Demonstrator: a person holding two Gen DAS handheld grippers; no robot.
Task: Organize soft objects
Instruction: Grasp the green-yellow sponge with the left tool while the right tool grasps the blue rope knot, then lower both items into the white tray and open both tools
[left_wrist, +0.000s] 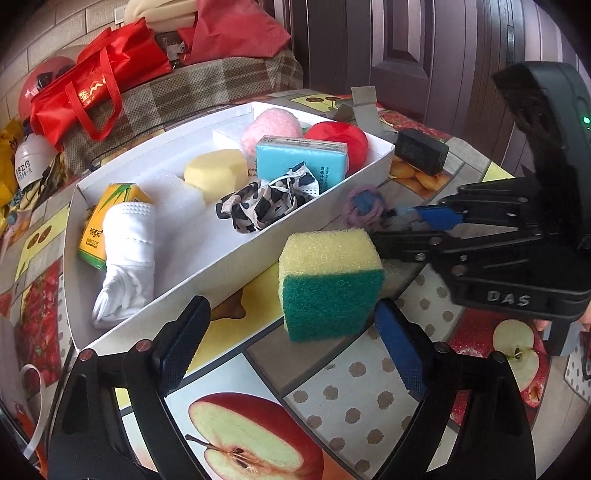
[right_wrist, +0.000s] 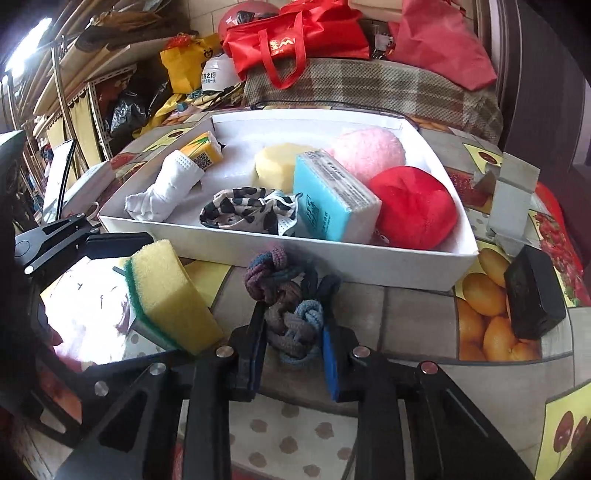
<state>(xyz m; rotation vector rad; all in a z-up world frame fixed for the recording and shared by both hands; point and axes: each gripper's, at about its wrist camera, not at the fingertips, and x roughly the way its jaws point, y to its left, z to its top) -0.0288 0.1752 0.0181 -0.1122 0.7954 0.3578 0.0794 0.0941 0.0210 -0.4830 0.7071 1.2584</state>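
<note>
Your left gripper is spread wide w/ the yellow-green sponge sitting between its fingers, untouched, on the fruit-print tablecloth just beside the white box. Your right gripper is clamped on the knotted rope toy, low over the cloth, in front of the box's near wall. Box already holds a red plush, pink plush, blue tissue pack, spotted cloth & white sock.
</note>
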